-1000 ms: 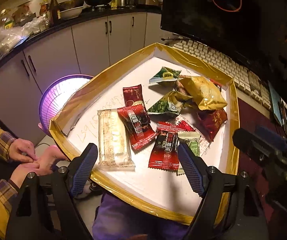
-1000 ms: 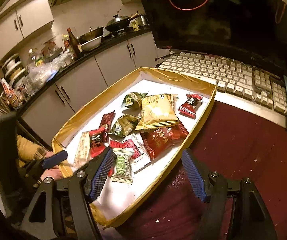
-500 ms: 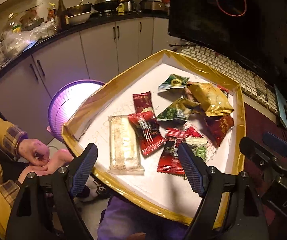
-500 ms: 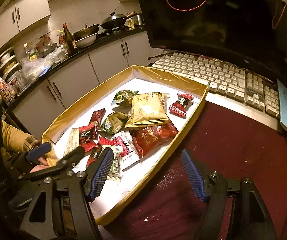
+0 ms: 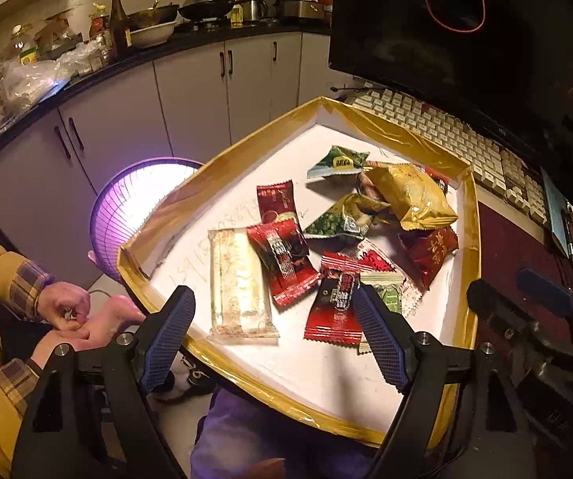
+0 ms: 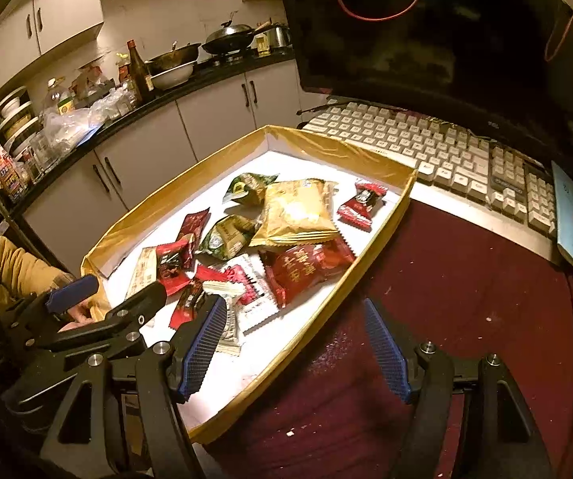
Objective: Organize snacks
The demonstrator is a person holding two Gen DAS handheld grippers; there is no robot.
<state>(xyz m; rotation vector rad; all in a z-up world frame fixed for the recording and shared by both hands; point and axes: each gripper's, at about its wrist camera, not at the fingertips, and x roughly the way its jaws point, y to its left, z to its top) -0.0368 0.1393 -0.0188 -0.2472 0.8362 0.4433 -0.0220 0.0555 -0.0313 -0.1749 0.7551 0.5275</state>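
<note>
Over the near edge of the gold-rimmed white cardboard tray (image 5: 390, 127) of snack packets (image 5: 410, 195), left gripper (image 5: 274, 339) and right gripper (image 6: 294, 349) hover spread, holding nothing.

Handwritten digits are running across the white floor of the gold-rimmed tray (image 5: 462, 183), partly hidden under the snacks; only a fragment like "L59150" and "88" is showing, and not surely. The large red packet (image 6: 306, 269) is bearing big gold Chinese characters, too blurred to read. A yellow logo is sitting on the green packet (image 5: 336, 163), illegible.
</note>
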